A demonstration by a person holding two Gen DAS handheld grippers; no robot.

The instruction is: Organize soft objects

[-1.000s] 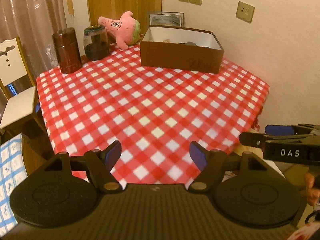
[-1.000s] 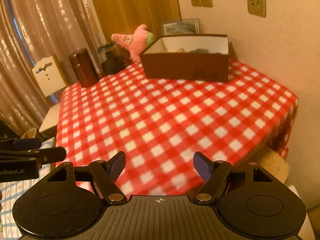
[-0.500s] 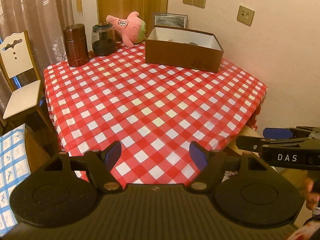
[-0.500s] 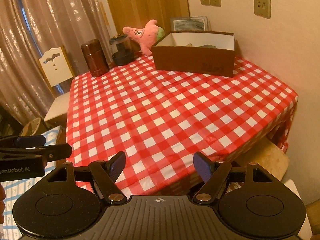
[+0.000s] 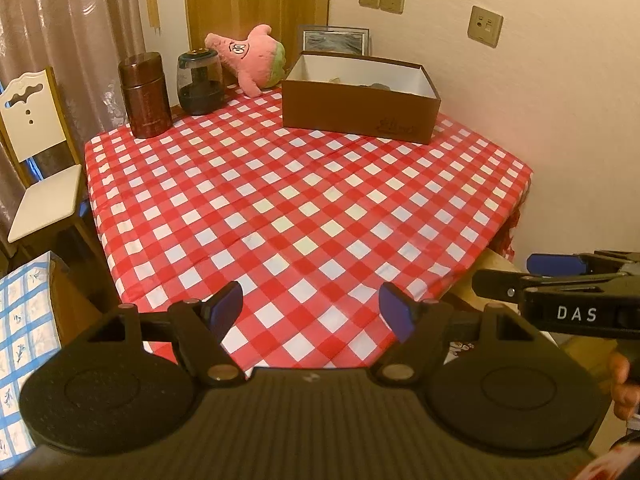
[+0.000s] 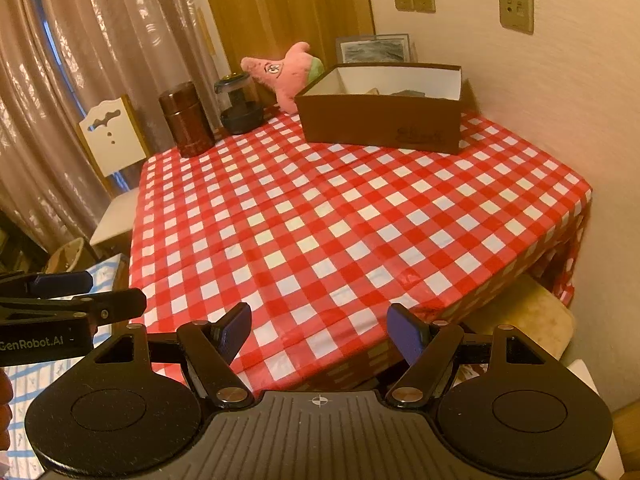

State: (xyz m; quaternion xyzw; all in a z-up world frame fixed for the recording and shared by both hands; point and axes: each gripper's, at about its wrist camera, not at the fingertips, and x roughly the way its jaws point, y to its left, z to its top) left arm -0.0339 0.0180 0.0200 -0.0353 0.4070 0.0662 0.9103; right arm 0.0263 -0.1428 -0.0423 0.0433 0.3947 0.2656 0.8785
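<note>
Red-and-white checked tablecloth (image 5: 304,208) covers the table. At its far side stands an open brown box (image 5: 360,112) with unreadable script on the front; a pink star plush (image 5: 252,60) lies just left of it. The left gripper (image 5: 310,308), marked "GenRobot.AI", and the right gripper (image 6: 318,330), marked "DAS", both gape wide and hold nothing.

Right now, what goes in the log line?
left gripper: open, empty | right gripper: open, empty | pink plush: beside box
</note>
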